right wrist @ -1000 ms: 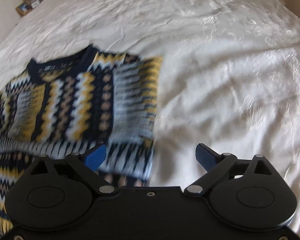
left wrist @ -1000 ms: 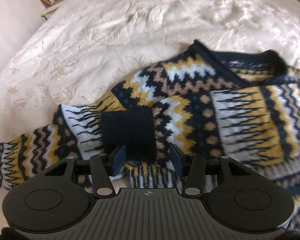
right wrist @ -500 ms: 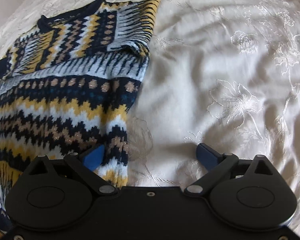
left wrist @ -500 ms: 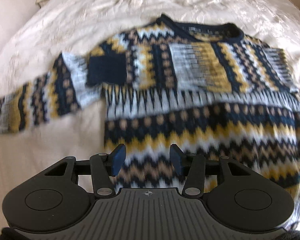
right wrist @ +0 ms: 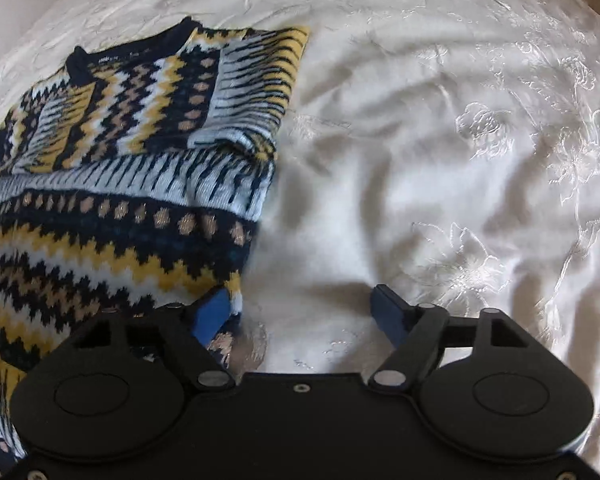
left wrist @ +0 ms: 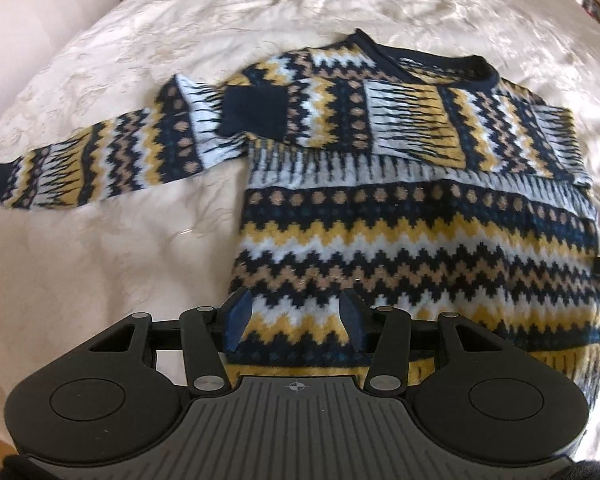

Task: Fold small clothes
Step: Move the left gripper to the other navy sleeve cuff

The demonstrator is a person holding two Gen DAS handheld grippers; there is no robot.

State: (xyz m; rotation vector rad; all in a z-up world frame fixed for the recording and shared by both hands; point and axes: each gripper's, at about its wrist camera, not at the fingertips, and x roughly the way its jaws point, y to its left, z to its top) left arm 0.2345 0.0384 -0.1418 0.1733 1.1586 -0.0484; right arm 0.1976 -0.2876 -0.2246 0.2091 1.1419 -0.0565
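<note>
**A:** Start at your left. Where is the sweater lying?

**B:** The sweater (left wrist: pixel 412 216) is spread flat on the cream bedspread (left wrist: pixel 111 264). One sleeve (left wrist: pixel 99 168) stretches out to the left, away from the body. The other sleeve is folded across the chest, and its dark cuff (left wrist: pixel 255 110) rests near the left shoulder.

**A:** And your left gripper?

**B:** Your left gripper (left wrist: pixel 295 322) hangs over the lower left part of the sweater, close to the body's left edge. Its jaws stand partly apart with knit showing between them, yet the pads press on nothing. It holds nothing.

**A:** Now the right side.

**B:** In the right wrist view the sweater (right wrist: pixel 111 216) fills the left half, and bare bedspread (right wrist: pixel 460 160) fills the rest. Your right gripper (right wrist: pixel 300 312) straddles the sweater's right edge low on the body. The left fingertip (right wrist: pixel 209 314) sits over the knit at that edge, the right one over plain bedspread.

**A:** Is it gripping?

**B:** No. Its jaws are closing, still well apart. Only the very edge of the sweater lies between them, and the pads are not pressing on it.
</note>
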